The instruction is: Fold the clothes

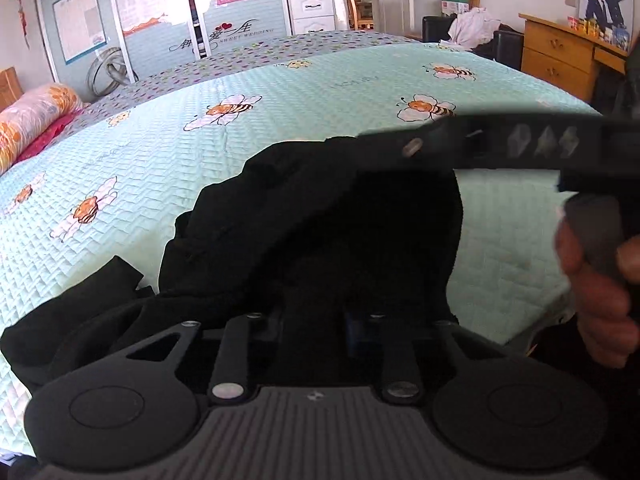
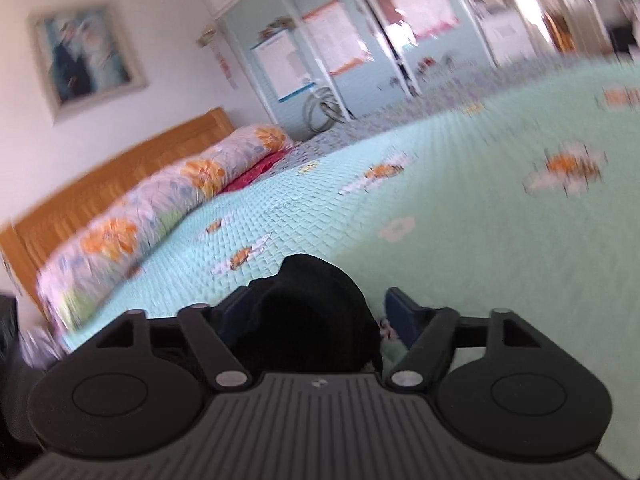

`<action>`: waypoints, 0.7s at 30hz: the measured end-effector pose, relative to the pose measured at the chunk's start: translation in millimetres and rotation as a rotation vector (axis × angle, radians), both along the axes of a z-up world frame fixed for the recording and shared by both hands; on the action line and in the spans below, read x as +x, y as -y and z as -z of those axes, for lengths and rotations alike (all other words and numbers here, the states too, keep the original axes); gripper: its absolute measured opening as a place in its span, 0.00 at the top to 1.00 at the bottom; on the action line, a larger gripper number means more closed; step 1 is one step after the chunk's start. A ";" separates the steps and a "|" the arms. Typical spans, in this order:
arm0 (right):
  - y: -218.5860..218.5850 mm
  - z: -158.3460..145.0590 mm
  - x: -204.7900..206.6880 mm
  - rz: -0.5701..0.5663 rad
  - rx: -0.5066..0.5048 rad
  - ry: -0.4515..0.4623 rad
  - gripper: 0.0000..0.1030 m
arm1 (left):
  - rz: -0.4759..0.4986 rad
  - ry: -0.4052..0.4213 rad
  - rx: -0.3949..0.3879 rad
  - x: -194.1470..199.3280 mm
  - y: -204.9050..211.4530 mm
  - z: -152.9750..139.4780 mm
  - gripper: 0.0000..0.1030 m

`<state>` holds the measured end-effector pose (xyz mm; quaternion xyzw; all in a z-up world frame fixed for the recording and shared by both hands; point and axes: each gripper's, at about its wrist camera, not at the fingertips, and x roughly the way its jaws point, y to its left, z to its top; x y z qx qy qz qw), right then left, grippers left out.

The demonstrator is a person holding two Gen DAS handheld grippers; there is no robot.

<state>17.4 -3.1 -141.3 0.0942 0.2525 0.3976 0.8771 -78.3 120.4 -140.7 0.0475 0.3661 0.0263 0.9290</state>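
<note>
1. Crumpled black fabric garment [image 1: 304,224] lies heaped on the mint-green quilted bedspread with bee prints [image 1: 168,128], at the bed's near edge.
2. Left gripper [image 1: 314,320]: fingertips buried in the black cloth; cannot tell whether clenched.
3. Right gripper [image 2: 316,312]: jaws spread wide, released; a fold of the garment sits between them, against the 9 o'clock finger.
4. Person's hand [image 1: 600,280] at 3 o'clock grips the right gripper's handle.
</note>
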 end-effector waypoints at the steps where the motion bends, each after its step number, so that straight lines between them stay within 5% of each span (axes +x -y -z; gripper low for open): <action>1: -8.5 -3.7 -2.0 -0.020 -0.044 0.046 0.24 | -0.003 0.001 -0.005 -1.0 -0.8 -0.5 0.76; 4: -34.3 -6.6 4.4 -0.059 -0.129 0.090 0.27 | -0.007 0.009 -0.011 -5.5 -1.4 -2.5 0.81; 5: -41.8 -6.8 8.4 -0.069 -0.150 0.095 0.50 | -0.011 0.017 -0.016 -7.8 -2.2 -4.9 0.85; 6: -44.9 -8.7 14.0 -0.053 -0.154 0.089 0.84 | -0.014 0.026 -0.022 -10.1 -3.1 -7.5 0.89; 10: -15.3 -27.9 41.0 0.118 0.026 -0.002 0.86 | 0.022 0.122 -0.086 -21.6 -11.1 -35.9 0.92; 16: 79.6 -62.2 35.4 0.276 0.340 0.036 0.83 | 0.177 0.351 -0.053 -36.8 15.6 -98.3 0.92; 18: 99.6 -60.7 34.8 0.284 0.346 0.008 0.76 | 0.222 0.371 -0.034 -40.0 23.8 -103.9 0.91; 21: 102.5 -43.0 30.6 0.250 0.223 -0.031 0.68 | 0.227 0.219 -0.017 -29.4 25.3 -74.7 0.91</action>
